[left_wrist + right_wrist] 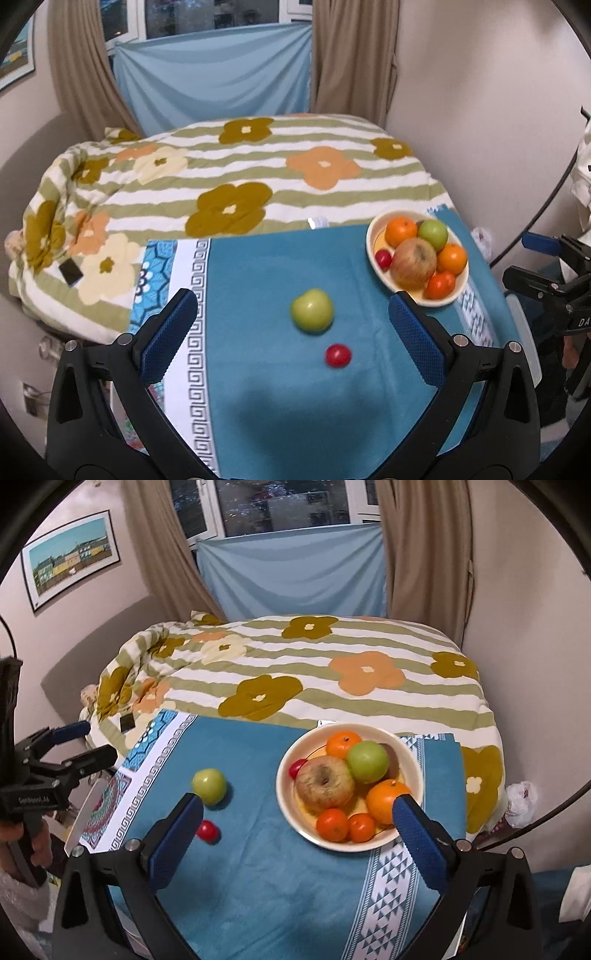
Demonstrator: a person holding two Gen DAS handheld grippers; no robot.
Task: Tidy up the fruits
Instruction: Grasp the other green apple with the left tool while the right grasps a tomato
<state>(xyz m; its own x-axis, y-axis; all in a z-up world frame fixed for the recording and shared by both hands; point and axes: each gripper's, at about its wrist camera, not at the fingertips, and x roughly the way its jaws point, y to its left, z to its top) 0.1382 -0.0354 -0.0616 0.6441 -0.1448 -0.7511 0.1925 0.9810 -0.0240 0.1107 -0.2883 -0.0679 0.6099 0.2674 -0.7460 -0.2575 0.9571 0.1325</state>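
Partly hidden behind the wide-open right hand-held gripper [295, 812]: small red fruit [207, 830]; left hand-held gripper [291, 314] likewise wide open.

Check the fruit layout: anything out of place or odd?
Two strays: a green apple and a small red fruit lie loose on the blue cloth, apart from the bowl that holds the rest. The large apple in the bowl looks browned, possibly bruised.

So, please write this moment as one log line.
left gripper: open | right gripper: open | green apple, red fruit: outside bowl
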